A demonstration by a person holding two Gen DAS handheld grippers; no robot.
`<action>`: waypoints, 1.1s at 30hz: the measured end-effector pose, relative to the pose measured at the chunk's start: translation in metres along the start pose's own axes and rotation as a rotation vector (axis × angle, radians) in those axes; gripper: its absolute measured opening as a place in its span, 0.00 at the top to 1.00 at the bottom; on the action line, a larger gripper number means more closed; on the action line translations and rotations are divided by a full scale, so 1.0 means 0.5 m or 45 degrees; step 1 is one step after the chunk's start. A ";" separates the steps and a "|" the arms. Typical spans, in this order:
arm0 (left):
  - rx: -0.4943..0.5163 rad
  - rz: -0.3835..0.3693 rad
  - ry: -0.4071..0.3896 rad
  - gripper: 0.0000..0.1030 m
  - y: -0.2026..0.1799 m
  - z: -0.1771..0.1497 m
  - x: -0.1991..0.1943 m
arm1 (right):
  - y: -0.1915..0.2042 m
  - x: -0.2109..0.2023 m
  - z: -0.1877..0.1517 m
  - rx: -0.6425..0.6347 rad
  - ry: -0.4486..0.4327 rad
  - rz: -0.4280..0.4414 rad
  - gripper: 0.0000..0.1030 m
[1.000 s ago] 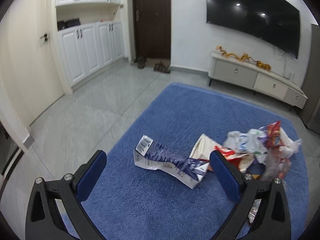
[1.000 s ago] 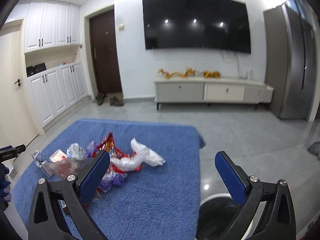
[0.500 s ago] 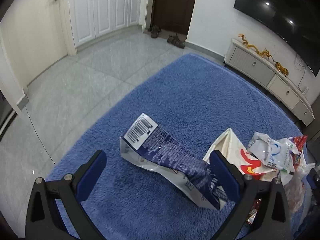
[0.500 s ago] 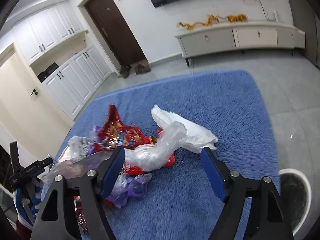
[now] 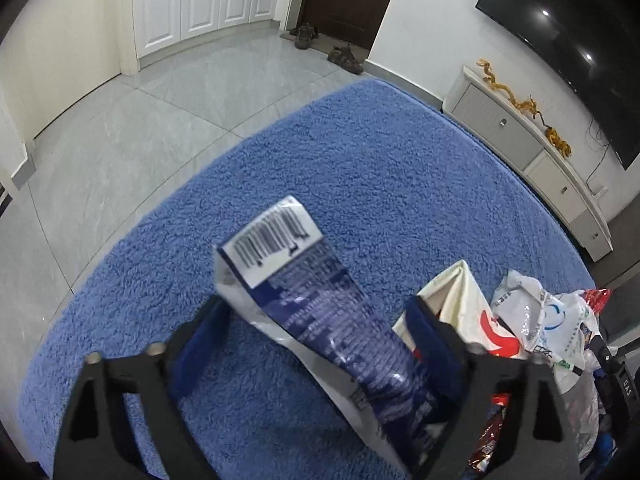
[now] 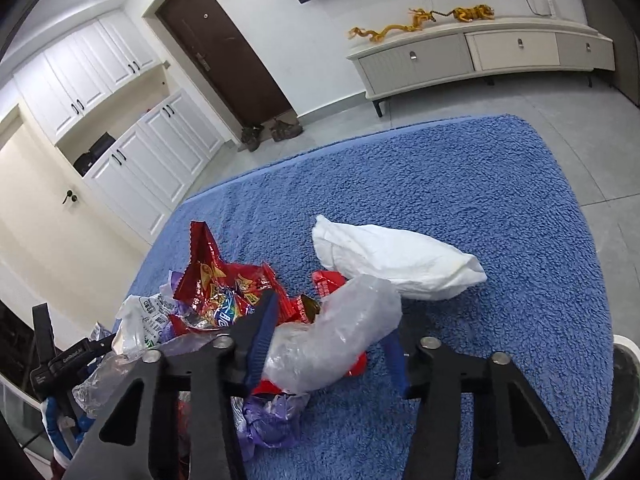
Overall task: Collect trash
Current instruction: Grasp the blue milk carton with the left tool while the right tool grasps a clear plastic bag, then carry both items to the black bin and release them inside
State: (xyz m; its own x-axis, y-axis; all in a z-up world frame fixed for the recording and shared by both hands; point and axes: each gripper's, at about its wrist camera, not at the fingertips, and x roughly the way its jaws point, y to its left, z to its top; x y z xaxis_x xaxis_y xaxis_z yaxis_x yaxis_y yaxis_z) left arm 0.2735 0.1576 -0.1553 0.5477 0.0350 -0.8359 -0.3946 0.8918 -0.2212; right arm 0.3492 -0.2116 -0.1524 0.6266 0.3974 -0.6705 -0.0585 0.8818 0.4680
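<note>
A pile of trash lies on a blue rug (image 5: pixel 360 168). In the left wrist view my left gripper (image 5: pixel 316 320) is open, its fingers on either side of a blue and white wrapper with a barcode (image 5: pixel 312 288). A cream wrapper (image 5: pixel 460 292) and a white printed bag (image 5: pixel 548 320) lie to its right. In the right wrist view my right gripper (image 6: pixel 328 328) is open, its fingers closing in around a crumpled clear plastic bag (image 6: pixel 336 340). A red snack wrapper (image 6: pixel 216 280) lies to the left and a white crumpled tissue (image 6: pixel 392 260) beyond.
A purple wrapper (image 6: pixel 268 420) lies under the right gripper. A white-rimmed bin (image 6: pixel 622 400) stands at the rug's right edge. A TV cabinet (image 6: pixel 480 56) stands against the far wall, white cupboards (image 6: pixel 132 160) and shoes (image 6: pixel 272 132) by the dark door. Grey tile floor (image 5: pixel 140 120) surrounds the rug.
Both grippers have dropped closer to the trash. The left fingers now straddle the blue wrapper. The right fingers have narrowed around the clear plastic bag.
</note>
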 end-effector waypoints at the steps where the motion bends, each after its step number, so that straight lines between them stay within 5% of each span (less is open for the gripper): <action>1: -0.002 -0.011 -0.003 0.25 0.004 -0.001 -0.003 | 0.000 -0.005 -0.001 0.000 -0.002 0.004 0.63; 5: 0.033 -0.056 -0.015 0.52 0.001 -0.007 -0.020 | 0.001 -0.016 -0.007 0.005 -0.020 0.020 0.85; 9: 0.088 -0.066 -0.021 0.75 -0.009 -0.013 -0.045 | 0.015 -0.048 -0.028 -0.012 -0.051 0.041 0.90; 21: 0.225 -0.127 -0.166 0.75 -0.023 -0.052 -0.221 | 0.067 -0.235 -0.099 -0.105 -0.175 0.163 0.91; 27: 0.396 -0.308 -0.238 0.75 -0.124 -0.080 -0.334 | 0.046 -0.377 -0.110 -0.125 -0.304 0.149 0.91; 33: 0.622 -0.575 -0.152 0.75 -0.311 -0.138 -0.366 | -0.034 -0.481 -0.119 -0.105 -0.369 -0.032 0.91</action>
State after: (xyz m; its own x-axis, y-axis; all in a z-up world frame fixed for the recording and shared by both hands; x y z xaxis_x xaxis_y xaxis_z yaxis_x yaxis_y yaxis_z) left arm 0.1840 -0.0186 -0.0026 0.6694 -0.3645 -0.6473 0.2559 0.9312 -0.2597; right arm 0.1532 -0.3071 -0.0337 0.8235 0.2969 -0.4835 -0.0960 0.9127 0.3971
